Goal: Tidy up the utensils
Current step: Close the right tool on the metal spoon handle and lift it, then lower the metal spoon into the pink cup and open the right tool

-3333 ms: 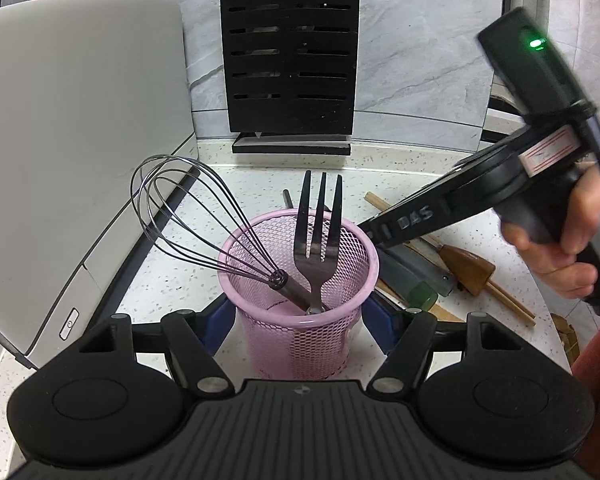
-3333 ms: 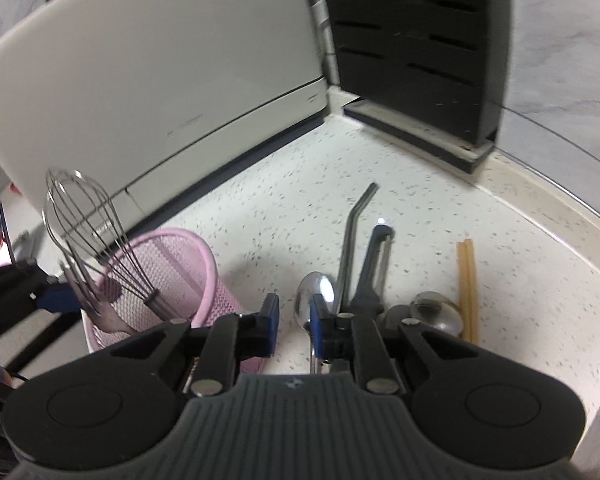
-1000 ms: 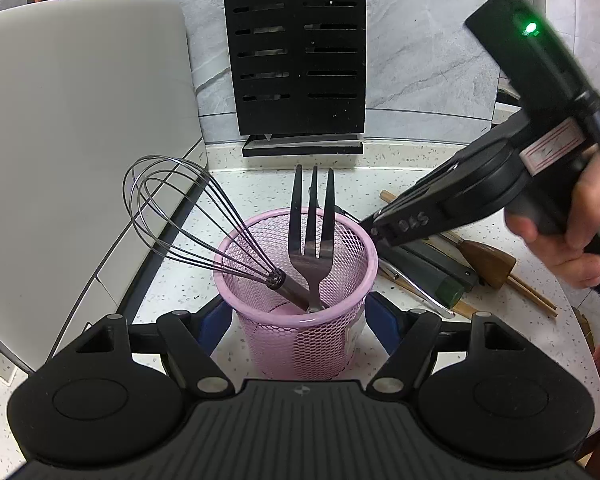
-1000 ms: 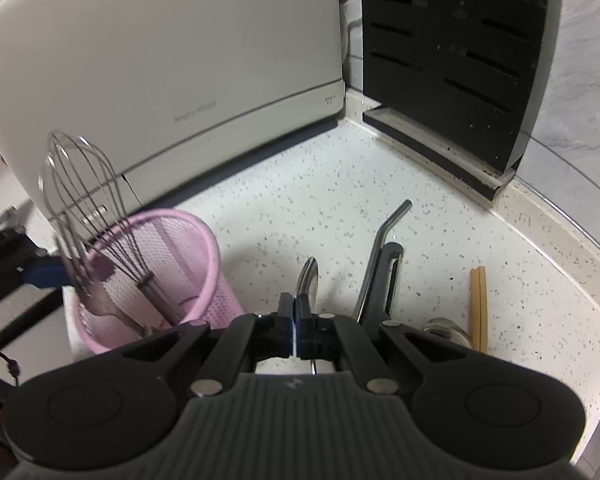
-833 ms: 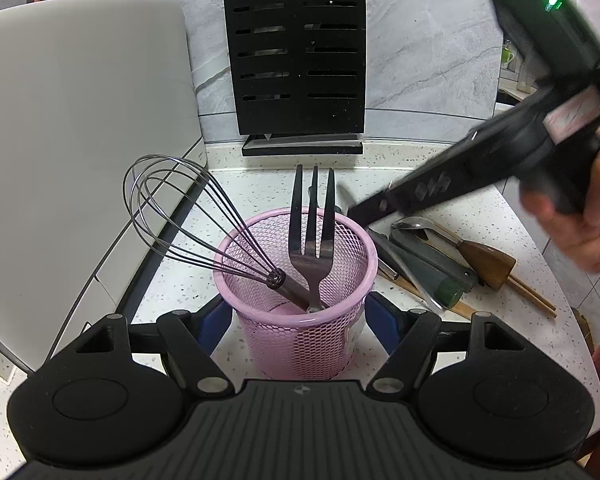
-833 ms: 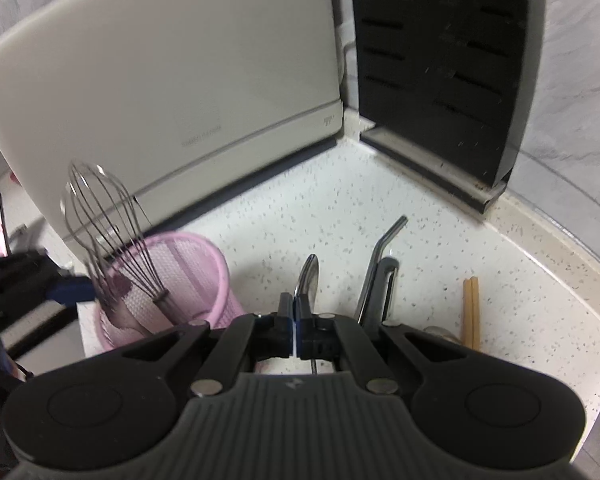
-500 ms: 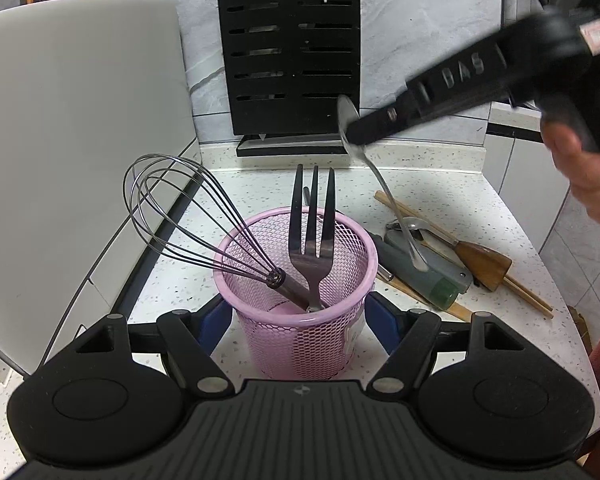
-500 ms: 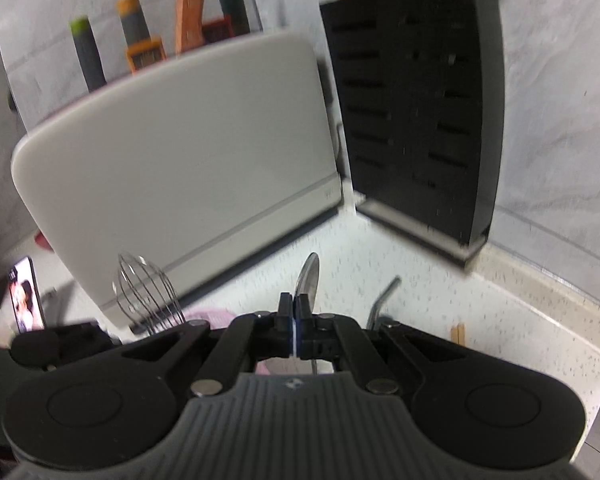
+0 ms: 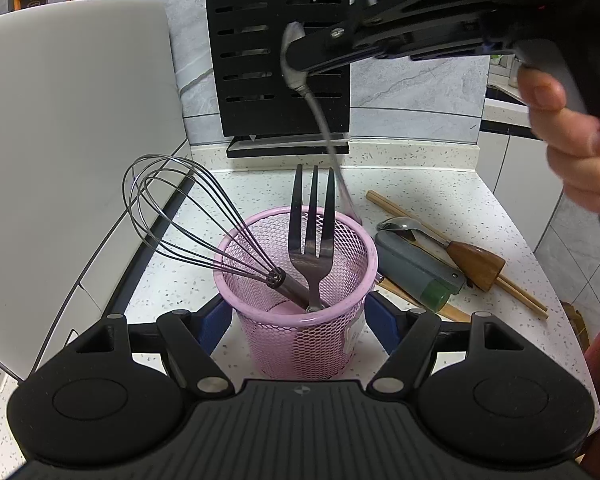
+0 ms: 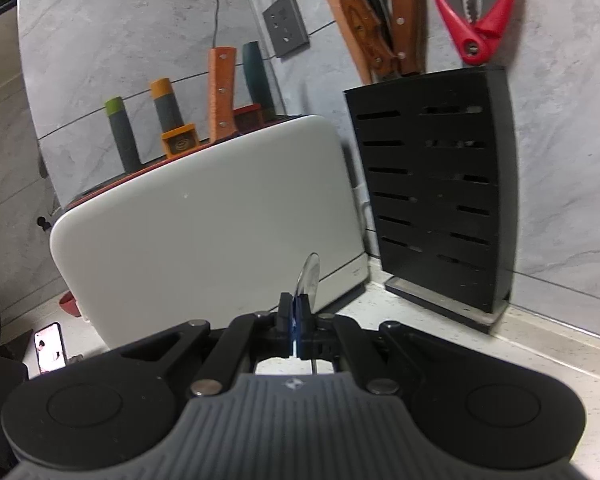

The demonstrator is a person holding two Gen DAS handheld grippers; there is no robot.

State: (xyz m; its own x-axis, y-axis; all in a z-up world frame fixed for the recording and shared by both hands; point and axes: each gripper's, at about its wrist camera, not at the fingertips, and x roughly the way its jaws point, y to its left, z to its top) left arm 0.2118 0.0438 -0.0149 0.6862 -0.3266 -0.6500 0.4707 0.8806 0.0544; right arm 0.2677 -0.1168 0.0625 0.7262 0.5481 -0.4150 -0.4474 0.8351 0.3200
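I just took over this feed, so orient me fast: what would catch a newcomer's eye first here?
The right gripper is shut on a silver spoon's bowl, its handle dangling towards the back rim of the pink mesh cup. The left gripper clasps that cup, which holds a whisk and a dark fork. More utensils lie on the speckled counter to its right.

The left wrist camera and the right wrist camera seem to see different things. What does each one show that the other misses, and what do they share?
Only the left wrist view shows the pink mesh basket between the left gripper's pads, the whisk and fork in it, the utensils left on the counter, and the spoon's handle hanging over the basket.

Only the right wrist view shows the knife handles and red tool above the block.

Both show the spoon pinched in the shut right gripper, the black knife block and the white appliance.
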